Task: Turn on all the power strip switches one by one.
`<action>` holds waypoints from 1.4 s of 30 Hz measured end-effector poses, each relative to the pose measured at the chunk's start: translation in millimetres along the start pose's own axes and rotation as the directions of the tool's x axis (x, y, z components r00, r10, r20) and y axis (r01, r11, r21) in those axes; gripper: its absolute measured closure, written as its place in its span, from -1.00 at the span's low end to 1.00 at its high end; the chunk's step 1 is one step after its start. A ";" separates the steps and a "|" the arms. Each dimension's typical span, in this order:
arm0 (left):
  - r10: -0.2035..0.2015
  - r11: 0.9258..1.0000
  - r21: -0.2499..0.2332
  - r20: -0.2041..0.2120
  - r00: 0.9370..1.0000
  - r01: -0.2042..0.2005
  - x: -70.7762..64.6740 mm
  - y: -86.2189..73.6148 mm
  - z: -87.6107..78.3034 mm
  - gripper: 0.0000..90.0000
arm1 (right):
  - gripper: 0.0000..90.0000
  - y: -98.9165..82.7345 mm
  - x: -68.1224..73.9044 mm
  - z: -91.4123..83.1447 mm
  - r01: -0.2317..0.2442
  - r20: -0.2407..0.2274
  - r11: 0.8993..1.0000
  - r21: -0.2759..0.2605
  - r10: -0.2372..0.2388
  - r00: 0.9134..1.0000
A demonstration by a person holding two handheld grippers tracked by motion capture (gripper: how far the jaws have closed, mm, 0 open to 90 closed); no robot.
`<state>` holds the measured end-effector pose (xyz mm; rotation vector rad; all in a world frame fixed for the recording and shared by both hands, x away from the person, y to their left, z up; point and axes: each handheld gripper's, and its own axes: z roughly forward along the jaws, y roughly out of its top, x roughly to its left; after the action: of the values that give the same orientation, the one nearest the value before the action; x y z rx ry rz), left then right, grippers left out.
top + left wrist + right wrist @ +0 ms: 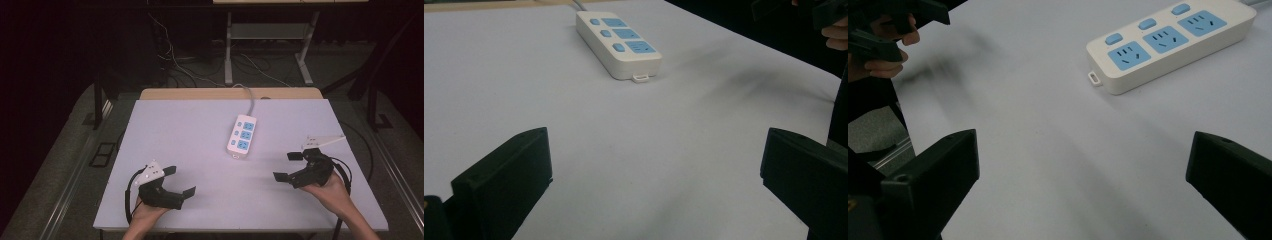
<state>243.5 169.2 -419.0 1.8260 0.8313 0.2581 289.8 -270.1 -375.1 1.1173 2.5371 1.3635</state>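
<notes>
Your left gripper (181, 181) sits near the table's front-left corner, its two blocky matt black jaws spread wide and holding nothing, with a pale three-cornered plate on top. From the left gripper view the jaws frame bare tabletop, and the power strip (618, 44) lies well ahead of them, angled away toward the far edge. The table (180, 125) is one flat, smooth sheet of pale grey-lilac, with a strip of light wood showing along its far edge. A little right of the middle lies the single power strip (242, 135): a long, rounded white plastic bar with three blue socket faces in a row, three small blue buttons beside them, a small hanging tab on its near end and a grey cable (248, 98) running off its far end over the back of the table. It lies between your two grippers but farther out, touching neither. Your right gripper (287, 166) rests near the front-right edge, its two black jaws also spread wide and empty; in the right gripper view the power strip (1168, 45) lies ahead and to the right of them.
</notes>
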 end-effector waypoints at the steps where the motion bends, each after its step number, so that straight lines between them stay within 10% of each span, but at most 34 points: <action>1: 0.000 1.000 0.000 0.000 1.000 0.000 0.0 0.0 0.0 -1.00 | -0.99 1.5 -0.5 0.3 0.002 0.001 1.000 0.002 -0.002 1.000; 42: -0.007 1.000 0.006 -0.001 1.000 0.007 4.4 -0.5 -1.1 -1.00 | -0.99 73.2 -10.7 44.9 0.091 -0.014 0.988 0.121 -0.090 0.996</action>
<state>245.9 172.9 -419.9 1.8287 0.8402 0.2524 355.8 -219.5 -351.0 1.0009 2.6730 1.2104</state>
